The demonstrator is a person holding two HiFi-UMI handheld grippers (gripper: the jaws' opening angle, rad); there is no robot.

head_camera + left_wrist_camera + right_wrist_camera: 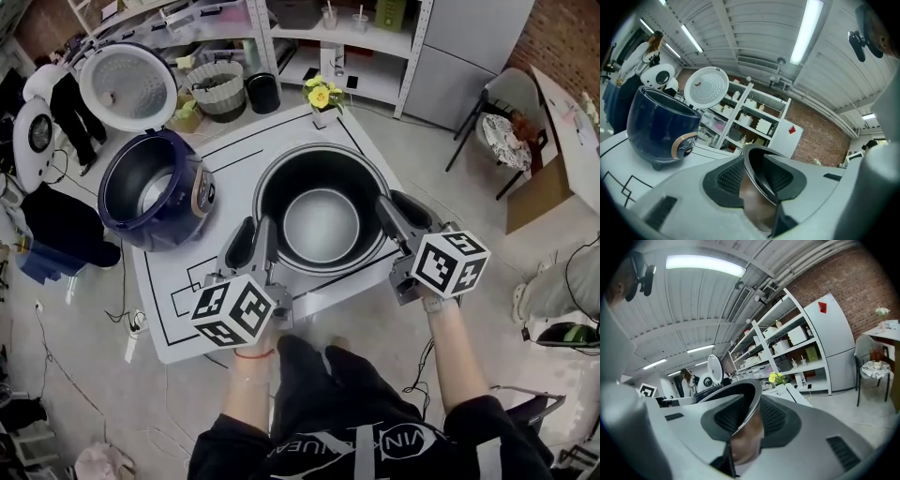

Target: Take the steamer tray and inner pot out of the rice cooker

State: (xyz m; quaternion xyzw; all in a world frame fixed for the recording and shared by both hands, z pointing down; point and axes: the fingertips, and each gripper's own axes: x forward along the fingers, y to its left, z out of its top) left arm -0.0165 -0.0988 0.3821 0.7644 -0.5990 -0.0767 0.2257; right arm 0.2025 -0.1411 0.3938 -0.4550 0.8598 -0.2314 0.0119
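At the left of the head view, the dark blue rice cooker (155,192) stood with its round white lid (128,86) swung open and its cavity without the pot. Beside it, the left gripper (261,246) was clamped on the near-left rim of the inner pot (322,223), one ribbed pad inside the wall and one outside. The pot hung over the white table (178,309), clear of the cooker; whether it touched the top could not be told. It was a round, deep, stiff metal bowl with smooth dark walls and a dull grey floor. It was probably fairly light, but slick at its thin lip. The right gripper (398,217) pinched the opposite rim likewise, a two-sided hold that should keep it level.
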